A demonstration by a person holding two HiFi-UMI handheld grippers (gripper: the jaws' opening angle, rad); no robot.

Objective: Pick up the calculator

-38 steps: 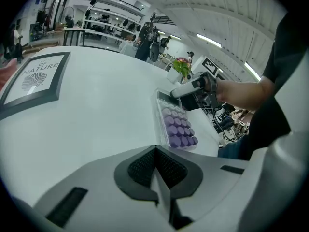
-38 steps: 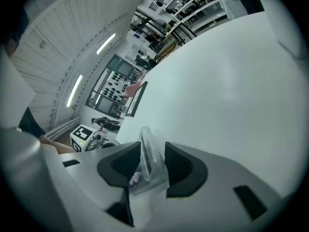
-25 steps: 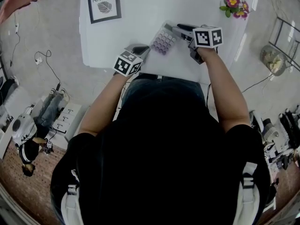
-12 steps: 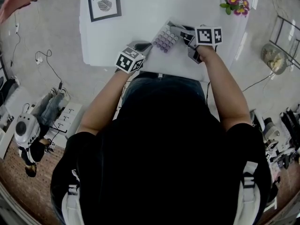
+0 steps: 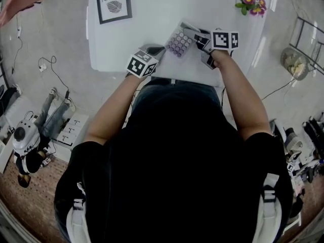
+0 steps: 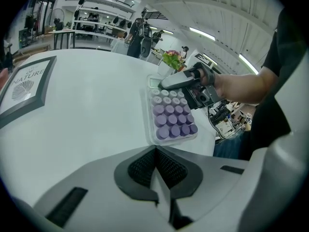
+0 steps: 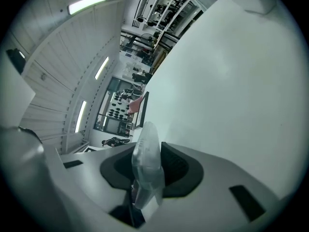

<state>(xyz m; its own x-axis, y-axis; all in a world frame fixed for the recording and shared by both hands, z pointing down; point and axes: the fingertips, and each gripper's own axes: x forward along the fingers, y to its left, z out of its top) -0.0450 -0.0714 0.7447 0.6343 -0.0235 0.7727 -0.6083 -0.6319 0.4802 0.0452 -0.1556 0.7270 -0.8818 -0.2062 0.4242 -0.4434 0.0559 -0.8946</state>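
Note:
The calculator (image 5: pixel 178 43), clear-cased with purple keys, lies on the white table (image 5: pixel 152 19) near its front edge. My right gripper (image 5: pixel 196 34) comes in from the right and holds its far right edge. The right gripper view shows that clear edge (image 7: pixel 147 163) standing between the pads. These jaws have just been closing on it. In the left gripper view the calculator (image 6: pixel 171 115) lies ahead with the right gripper (image 6: pixel 186 81) over its far end. My left gripper (image 5: pixel 154 50) rests at the table's front edge, left of the calculator, shut and empty (image 6: pixel 155 151).
A framed "Nature" print (image 5: pixel 113 2) lies at the table's back left. A small pot of flowers (image 5: pixel 249 4) stands at the back right. Beyond the table's left edge, cables and equipment lie on the floor (image 5: pixel 55 125).
The calculator and right gripper have shifted slightly toward the back of the table. The left gripper has barely moved.

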